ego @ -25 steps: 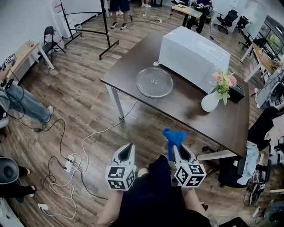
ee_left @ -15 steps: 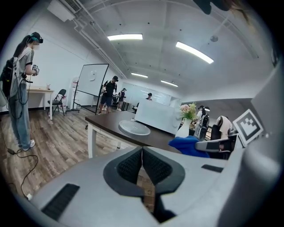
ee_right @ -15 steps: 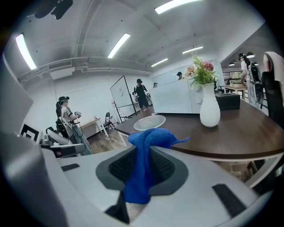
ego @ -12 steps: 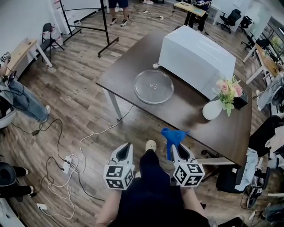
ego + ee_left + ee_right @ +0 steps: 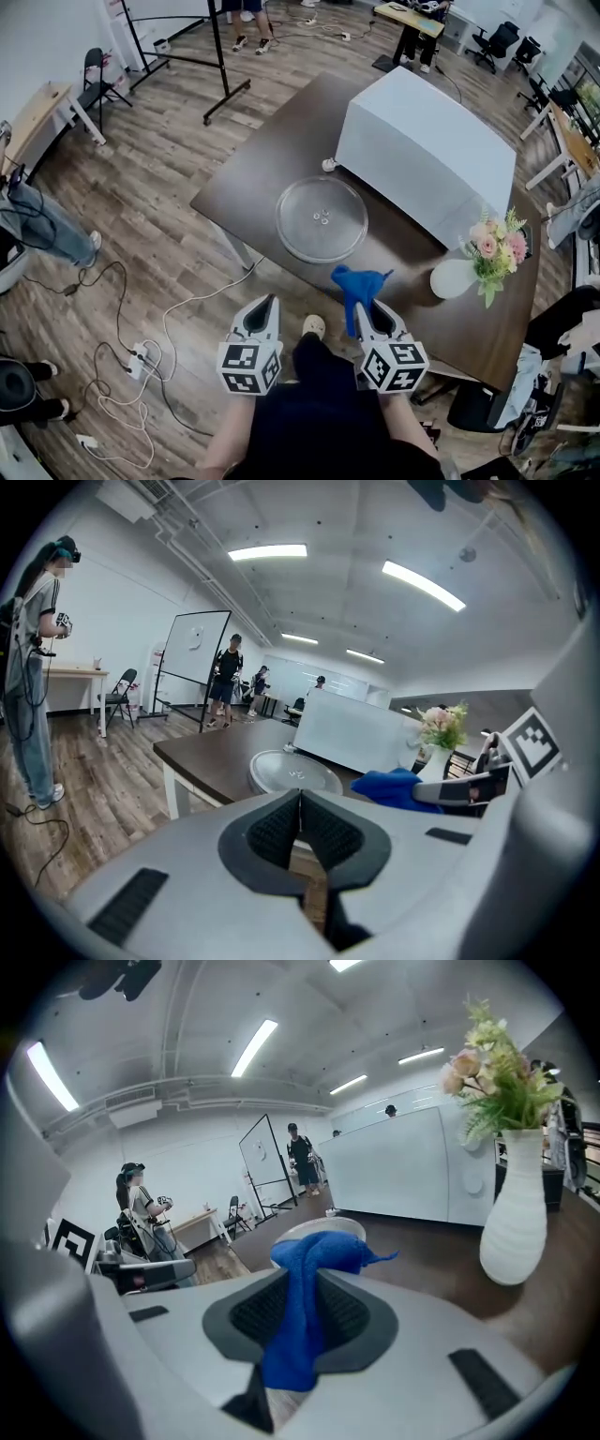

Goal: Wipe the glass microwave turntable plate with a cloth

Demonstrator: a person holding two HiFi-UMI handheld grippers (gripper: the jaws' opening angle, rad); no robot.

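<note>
Blue cloth (image 5: 359, 284) in right tool (image 5: 367, 311) — glass plate (image 5: 322, 218) on table (image 5: 246, 176)

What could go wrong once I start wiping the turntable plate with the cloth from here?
1. The glass turntable plate lies loose close to the near edge of the table; the left gripper is shut on nothing, so a wiping push might slide it off.
2. The flower vase stands right of the right gripper; a wide sweep could tip it.
3. The blue cloth is pinched by one fold and may pull out.
</note>
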